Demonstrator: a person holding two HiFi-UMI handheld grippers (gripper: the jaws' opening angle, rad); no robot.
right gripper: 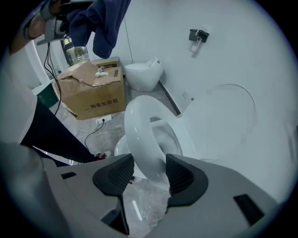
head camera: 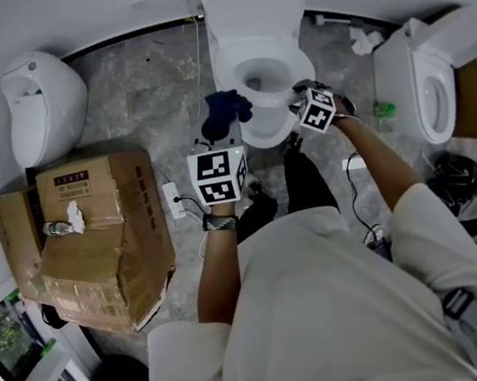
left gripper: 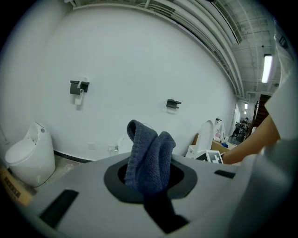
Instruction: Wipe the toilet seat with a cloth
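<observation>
The cloth [left gripper: 149,158] is a dark navy knit. The toilet seat [right gripper: 144,135] is glossy white, and the wall [left gripper: 139,69] behind is plain white. The floor [head camera: 151,91] is grey and marbled. At the left of the frame, the cardboard box [head camera: 102,234] is plain brown.

Grey veined stone floor [head camera: 139,102], bearing a white toilet [head camera: 252,3] straight ahead of both tongs, its bowl just beneath the right gripper [head camera: 302,94] and just to the right of the left gripper [head camera: 222,132]. Well to the left of the left gripper, a white floor-standing fixture [head camera: 41,104] against the wall and, nearer, a battered cardboard box [head camera: 102,238], with a white power strip [head camera: 173,199] and its leads between box and gripper. Off to the right of the right gripper, a second toilet [head camera: 424,84], crumpled white paper [head camera: 365,41] by the wall, and a tangle of black cable [head camera: 454,178].
</observation>
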